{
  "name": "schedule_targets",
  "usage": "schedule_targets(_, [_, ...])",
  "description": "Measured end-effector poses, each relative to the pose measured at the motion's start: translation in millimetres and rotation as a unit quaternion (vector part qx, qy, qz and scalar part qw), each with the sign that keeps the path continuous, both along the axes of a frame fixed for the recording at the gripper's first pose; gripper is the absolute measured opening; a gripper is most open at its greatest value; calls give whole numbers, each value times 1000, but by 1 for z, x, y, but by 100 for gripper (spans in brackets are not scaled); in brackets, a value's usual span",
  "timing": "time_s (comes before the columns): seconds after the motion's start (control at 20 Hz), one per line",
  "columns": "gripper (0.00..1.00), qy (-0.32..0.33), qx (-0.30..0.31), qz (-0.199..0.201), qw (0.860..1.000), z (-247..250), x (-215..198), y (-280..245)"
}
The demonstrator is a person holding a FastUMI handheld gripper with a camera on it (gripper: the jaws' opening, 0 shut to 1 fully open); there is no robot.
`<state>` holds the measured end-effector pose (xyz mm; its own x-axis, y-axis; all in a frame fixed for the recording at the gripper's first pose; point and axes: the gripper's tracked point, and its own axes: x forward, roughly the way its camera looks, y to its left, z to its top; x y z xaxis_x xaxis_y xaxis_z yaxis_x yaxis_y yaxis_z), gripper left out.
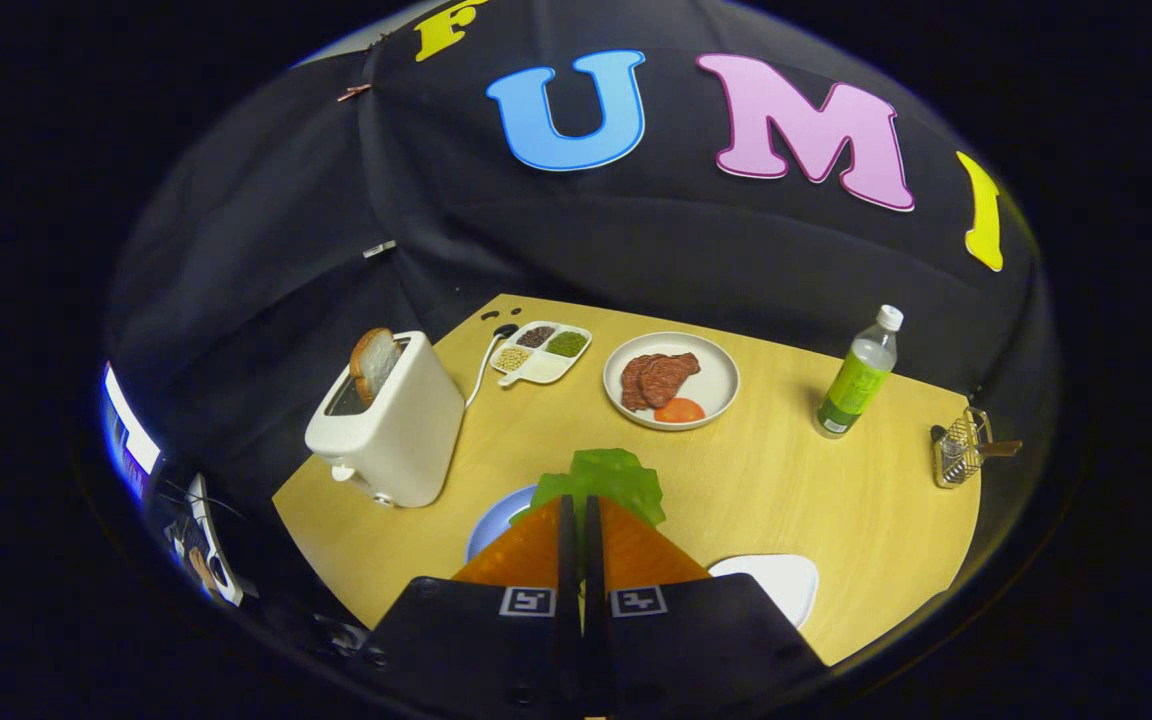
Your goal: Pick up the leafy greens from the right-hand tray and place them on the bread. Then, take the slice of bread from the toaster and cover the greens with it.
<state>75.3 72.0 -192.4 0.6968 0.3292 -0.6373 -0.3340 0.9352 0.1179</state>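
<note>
Between the tips of the tongs (581,503), near the front of the wooden desk (786,480), a bunch of leafy greens (611,478) is pinched: the two fingers are drawn almost together, both pressing on the leaves, which fan out just ahead of them. Beneath the greens and to the left of the fingers shows the rim of a pale blue plate (496,520); what lies on it is hidden by the fingers. To the right of the fingers, at the near edge of the desk, sits a white tray (776,582) with nothing visible on the part that shows.

Farther left stands a white toaster (391,425), upright, with a slice of bread (373,362) sticking up out of its slot, tilted slightly. Beyond it, toward the far edge, lies a white divided dish (543,352) with small heaps of grains and seeds in separate compartments. Just right of that is a round white plate (671,380) bearing slices of meat (658,378) and a tomato slice (679,410). Well to the right stands a plastic bottle (858,375) with a green label and white cap, and at the far right a small wire basket (958,450).
</note>
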Motion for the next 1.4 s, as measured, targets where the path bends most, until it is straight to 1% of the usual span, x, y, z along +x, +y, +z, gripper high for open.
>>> schedule_targets(0.25, [5, 19, 14, 18, 1000, -39, -7, 35])
schedule_targets(0.5, [5, 35, 34, 26, 998, -80, -9, 53])
schedule_targets(0.65, [5, 21, 15, 31, 999, -95, -7, 48])
schedule_targets(0.75, [5, -7, 11, 32, 999, -95, 0, 45])
schedule_targets(0.85, [5, -2, 0, 33, 999, -108, 0, 42])
schedule_targets(1.0, [5, -4, -35, 24, 999, -123, 3, 28])
schedule_targets(1.05, [6, 3, -36, 21, 999, -128, 1, 27])
schedule_targets(1.15, [11, 22, -34, 18, 999, -138, -5, 28])
schedule_targets(1.2, [19, 27, -40, 18, 999, -141, -7, 25])
schedule_targets(1.25, [24, 30, -48, 16, 998, -143, -9, 23])
schedule_targets(1.4, [42, 26, -42, 12, 999, -135, -12, 25])
